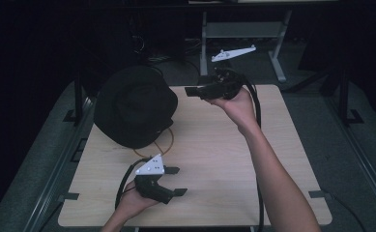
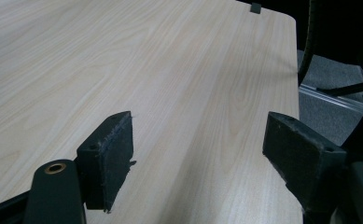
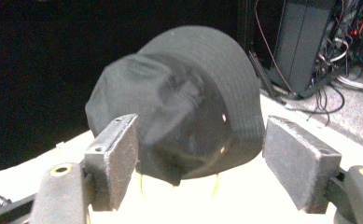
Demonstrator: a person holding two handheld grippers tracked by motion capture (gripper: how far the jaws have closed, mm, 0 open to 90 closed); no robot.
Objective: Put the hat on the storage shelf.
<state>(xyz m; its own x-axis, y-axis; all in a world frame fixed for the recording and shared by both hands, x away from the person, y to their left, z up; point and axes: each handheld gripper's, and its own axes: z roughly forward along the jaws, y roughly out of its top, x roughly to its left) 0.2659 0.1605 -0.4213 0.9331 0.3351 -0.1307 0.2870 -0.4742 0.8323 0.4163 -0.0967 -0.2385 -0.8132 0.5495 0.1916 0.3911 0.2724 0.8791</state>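
The right gripper (image 1: 191,91) has its jaws released with nothing between them; they are aimed level at the black hat (image 1: 135,105), near it but apart from it. The left gripper (image 1: 176,181) sits low over the near part of the tabletop (image 1: 234,159), jaws likewise spread wide over bare wood. The hat rests at the tabletop's far left corner, overhanging the edge, with a yellow cord (image 1: 168,140) looping out from beneath it.

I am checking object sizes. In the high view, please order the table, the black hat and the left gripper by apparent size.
1. table, largest by far.
2. black hat.
3. left gripper, smallest, though it is nearer the camera.
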